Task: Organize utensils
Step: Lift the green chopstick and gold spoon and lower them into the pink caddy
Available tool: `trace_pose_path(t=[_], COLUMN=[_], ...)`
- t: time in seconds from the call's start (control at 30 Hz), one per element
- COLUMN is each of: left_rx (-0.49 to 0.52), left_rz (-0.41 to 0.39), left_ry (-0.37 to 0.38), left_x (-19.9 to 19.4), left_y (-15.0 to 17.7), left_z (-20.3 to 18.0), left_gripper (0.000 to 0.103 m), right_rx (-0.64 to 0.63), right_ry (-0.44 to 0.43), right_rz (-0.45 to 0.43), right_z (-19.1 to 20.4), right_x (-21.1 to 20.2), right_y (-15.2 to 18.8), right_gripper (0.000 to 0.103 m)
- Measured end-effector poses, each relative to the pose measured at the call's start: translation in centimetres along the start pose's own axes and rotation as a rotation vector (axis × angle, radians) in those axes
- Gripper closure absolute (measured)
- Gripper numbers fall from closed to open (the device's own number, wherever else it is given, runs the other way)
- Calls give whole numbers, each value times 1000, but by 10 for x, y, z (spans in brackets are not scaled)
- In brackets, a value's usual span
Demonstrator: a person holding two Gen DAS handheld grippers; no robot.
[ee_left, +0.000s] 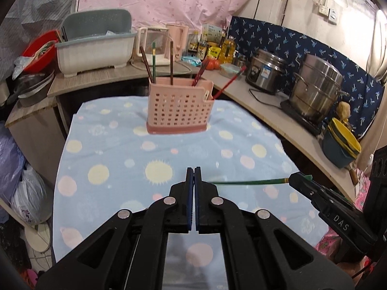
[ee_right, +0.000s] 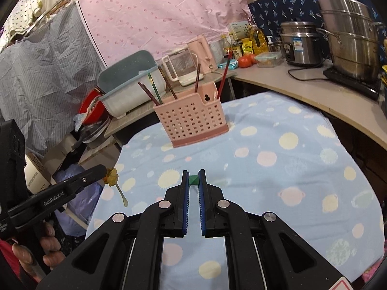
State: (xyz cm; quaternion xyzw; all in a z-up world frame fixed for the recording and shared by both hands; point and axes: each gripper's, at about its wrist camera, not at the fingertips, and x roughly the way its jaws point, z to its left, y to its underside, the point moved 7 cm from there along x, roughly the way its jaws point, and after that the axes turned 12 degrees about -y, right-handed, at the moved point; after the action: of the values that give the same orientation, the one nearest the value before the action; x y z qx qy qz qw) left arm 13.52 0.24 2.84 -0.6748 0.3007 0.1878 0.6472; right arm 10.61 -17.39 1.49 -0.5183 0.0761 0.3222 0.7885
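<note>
The left gripper (ee_left: 194,169) has its blue pads pressed together; the right wrist view suggests a small yellow-headed stick at its tip, though that is unclear. The right gripper (ee_right: 194,180) pinches the green chopstick (ee_left: 246,182) by its end, level above the spotted blue cloth (ee_left: 121,149), probably for dropping into the pink perforated plastic utensil holder (ee_left: 179,111) standing ahead, already holding several chopsticks.

A cramped home kitchen: a curved tabletop (ee_left: 278,120) carries a steel steamer pot (ee_left: 316,89), a rice cooker (ee_left: 266,72), cooking oil (ee_left: 227,48), sauce bottles (ee_left: 202,47), tomatoes (ee_left: 212,64) and a dish-drying bin (ee_left: 94,53), with patterned bedsheets (ee_left: 169,0) hung as walls behind.
</note>
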Motion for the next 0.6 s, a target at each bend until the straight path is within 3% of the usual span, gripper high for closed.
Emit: trace_pose_path(t=[0.4,0.6], left_rx=[4,-8], left_rz=[-116,-170], left_ry=[10,8], left_x=[11,21], left_y=[-101,-160], left_z=[-2,3], left_gripper=[103,103], right_rx=[-96,-120], right_ry=[-6,-30], right_rz=[-87,-157], right_z=[16,26], right_x=[26,42], right_y=[-95,-164], right_gripper=[96,96])
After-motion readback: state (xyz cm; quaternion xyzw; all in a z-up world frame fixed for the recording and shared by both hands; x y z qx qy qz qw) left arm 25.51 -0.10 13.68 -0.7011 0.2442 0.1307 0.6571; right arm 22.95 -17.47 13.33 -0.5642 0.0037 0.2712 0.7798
